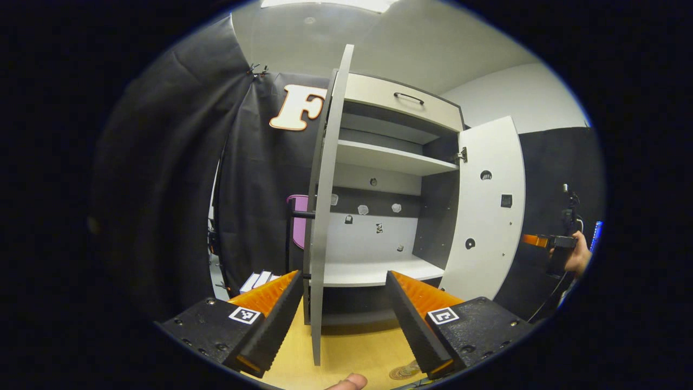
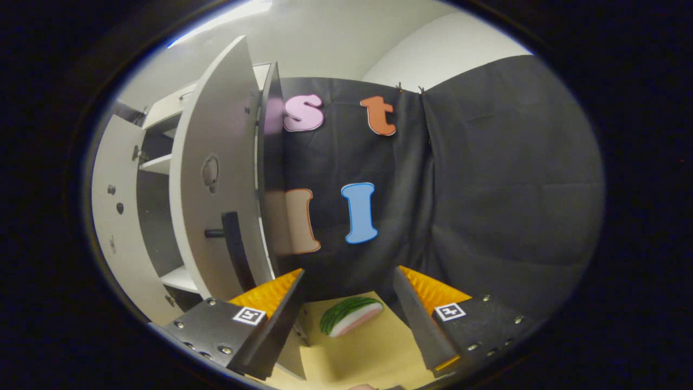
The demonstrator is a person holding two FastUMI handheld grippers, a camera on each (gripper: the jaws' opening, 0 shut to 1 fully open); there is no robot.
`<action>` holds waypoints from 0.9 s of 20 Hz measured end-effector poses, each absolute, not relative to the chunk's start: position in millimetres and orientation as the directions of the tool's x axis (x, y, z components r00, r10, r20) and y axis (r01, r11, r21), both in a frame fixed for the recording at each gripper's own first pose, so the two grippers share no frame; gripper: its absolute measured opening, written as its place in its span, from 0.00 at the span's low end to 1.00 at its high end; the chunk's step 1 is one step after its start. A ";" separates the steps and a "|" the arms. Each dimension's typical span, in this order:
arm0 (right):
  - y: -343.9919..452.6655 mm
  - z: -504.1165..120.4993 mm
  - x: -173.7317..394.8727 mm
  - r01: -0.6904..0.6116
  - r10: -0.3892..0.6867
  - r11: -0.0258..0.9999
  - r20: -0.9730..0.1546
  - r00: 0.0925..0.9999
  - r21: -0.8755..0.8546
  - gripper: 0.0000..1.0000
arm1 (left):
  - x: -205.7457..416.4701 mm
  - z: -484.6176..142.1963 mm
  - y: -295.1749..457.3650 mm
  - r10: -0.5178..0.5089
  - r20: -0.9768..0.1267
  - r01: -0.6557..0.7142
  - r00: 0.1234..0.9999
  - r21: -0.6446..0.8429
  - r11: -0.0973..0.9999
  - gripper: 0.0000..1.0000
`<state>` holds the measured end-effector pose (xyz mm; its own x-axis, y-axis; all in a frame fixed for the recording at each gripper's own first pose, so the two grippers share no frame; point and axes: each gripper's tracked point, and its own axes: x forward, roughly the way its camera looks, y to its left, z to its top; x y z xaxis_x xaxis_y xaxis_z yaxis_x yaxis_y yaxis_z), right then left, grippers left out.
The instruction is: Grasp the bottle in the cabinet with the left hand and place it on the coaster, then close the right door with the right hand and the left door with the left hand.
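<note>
The grey cabinet (image 1: 390,157) stands on the wooden table with both doors swung open. Its left door (image 1: 320,216) is edge-on straight ahead, the edge lying between the fingers of my open left gripper (image 1: 342,279). The right door (image 1: 487,216) shows its inner face. A round coaster (image 1: 403,372) lies on the table under my right-hand finger. At the far right, a hand (image 1: 578,254) holds my right gripper (image 1: 533,240) beyond the right door. In the right gripper view, the right gripper (image 2: 349,273) is open, beside the right door (image 2: 216,179) and its black handle (image 2: 231,241).
The lower shelf (image 1: 373,271) and upper shelf (image 1: 390,157) are bare. Small white boxes (image 1: 260,280) sit left of the cabinet. A watermelon slice toy (image 2: 351,315) lies on the table (image 2: 368,352) between the right gripper's fingers. A fingertip (image 1: 346,382) shows at the bottom edge.
</note>
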<state>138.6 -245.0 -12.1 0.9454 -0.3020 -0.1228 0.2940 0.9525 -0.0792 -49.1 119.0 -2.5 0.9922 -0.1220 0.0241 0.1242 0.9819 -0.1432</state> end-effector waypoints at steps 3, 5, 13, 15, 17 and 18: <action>-235.3 -14.2 159.2 0.266 -0.277 0.959 -0.128 0.952 -0.093 0.98 | -46.9 -16.6 119.7 -0.115 0.000 0.114 0.993 -0.111 0.987 0.96; -225.0 -19.3 166.0 0.230 -0.247 0.965 -0.140 0.959 -0.129 0.98 | -48.9 -22.7 116.4 -0.118 -0.011 0.117 0.993 -0.100 0.988 0.96; -199.1 -26.1 167.0 0.193 -0.219 0.967 -0.159 0.963 -0.167 0.89 | -60.1 -34.6 117.6 -0.111 -0.036 0.106 0.993 -0.104 0.989 0.96; -197.4 -26.7 167.1 0.191 -0.220 0.966 -0.162 0.962 -0.176 0.92 | -62.6 -34.7 117.4 -0.110 -0.045 0.105 0.993 -0.111 0.988 0.93; -194.3 -26.7 166.1 0.195 -0.221 0.966 -0.159 0.962 -0.168 0.92 | -64.4 -28.6 117.6 -0.113 -0.031 0.109 0.993 -0.107 0.988 0.96; -191.0 -29.2 166.4 0.194 -0.220 0.968 -0.165 0.961 -0.162 0.92 | -65.8 -26.9 117.4 -0.113 -0.025 0.110 0.993 -0.098 0.989 0.96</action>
<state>166.4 -191.0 -29.2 0.9615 -0.2199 -0.1650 0.1936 0.9677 -0.1615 -65.8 117.4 -26.9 0.9933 -0.1128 -0.0252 0.1098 0.9891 -0.0980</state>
